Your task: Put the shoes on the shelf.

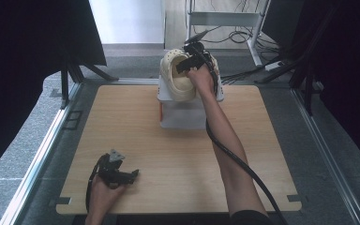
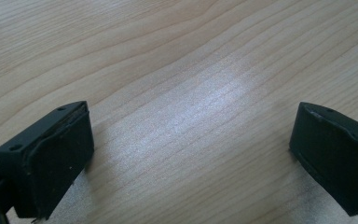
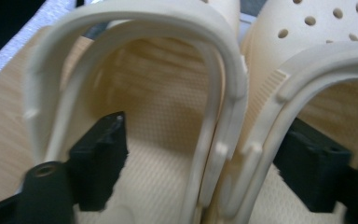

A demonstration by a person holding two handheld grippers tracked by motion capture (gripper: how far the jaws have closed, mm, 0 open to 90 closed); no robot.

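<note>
At the far side of the table (image 1: 122, 122), on top of a white box (image 1: 183, 112), a pair of cream clogs (image 1: 180, 77) sat side by side, and the right gripper (image 1: 190, 63) was down among them. In the right gripper view its jaws stood spread, one inside the left clog (image 3: 135, 130) and the other inside the right clog (image 3: 326, 93), with the two touching inner walls between them. The pads did not appear to press on those walls, so the pair looked set down rather than carried.

The step in hand seemed to be letting go of the shoes on the box. Done well, the gripper would lift straight up along the walls, jaws kept wide, so that neither heel strap caught on a pad and dragged a clog off.

The clogs overhung the near rim of the box a little, so any sideways tug risked tipping them. Open room lay above and toward the person, across bare wood.

The left gripper (image 1: 117, 172) rested near the front left edge, jaws wide over bare wood (image 2: 191, 102), well apart from the box.
</note>
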